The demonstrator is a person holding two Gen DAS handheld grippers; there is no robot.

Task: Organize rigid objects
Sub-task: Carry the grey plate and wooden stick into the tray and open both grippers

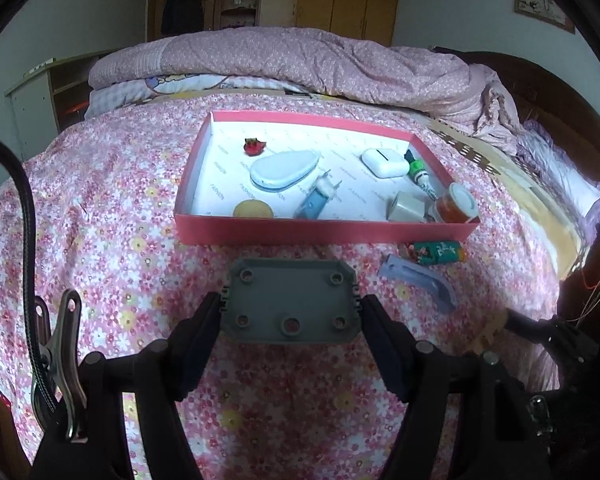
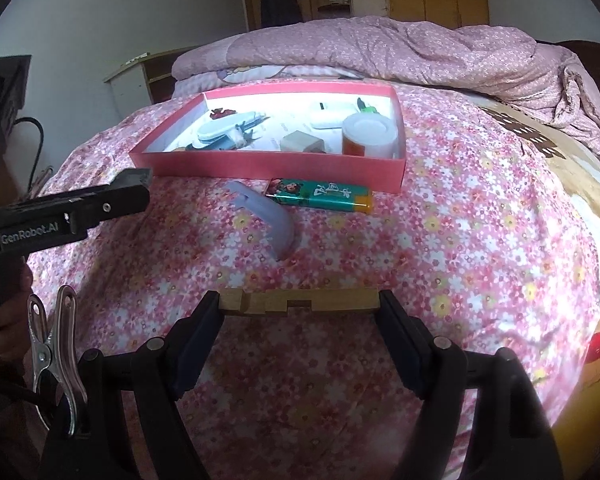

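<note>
My left gripper (image 1: 290,312) is shut on a grey plastic plate (image 1: 290,300) with round holes, held above the floral bedspread just in front of the pink box (image 1: 324,232). My right gripper (image 2: 300,306) is shut on a notched wooden piece (image 2: 300,304), nearer the camera than the box (image 2: 260,168). The box holds several items: a blue-white oval case (image 1: 282,168), a white earbud case (image 1: 384,162), a white-lidded jar (image 1: 458,204). A green lighter (image 2: 320,196) and a lilac curved plastic piece (image 2: 272,224) lie on the bedspread in front of the box.
A rolled pink quilt (image 1: 300,60) lies behind the box. The left gripper's body (image 2: 72,208) shows at the left of the right wrist view. The lighter (image 1: 438,252) and lilac piece (image 1: 420,280) lie right of my left gripper. A wardrobe stands at the back.
</note>
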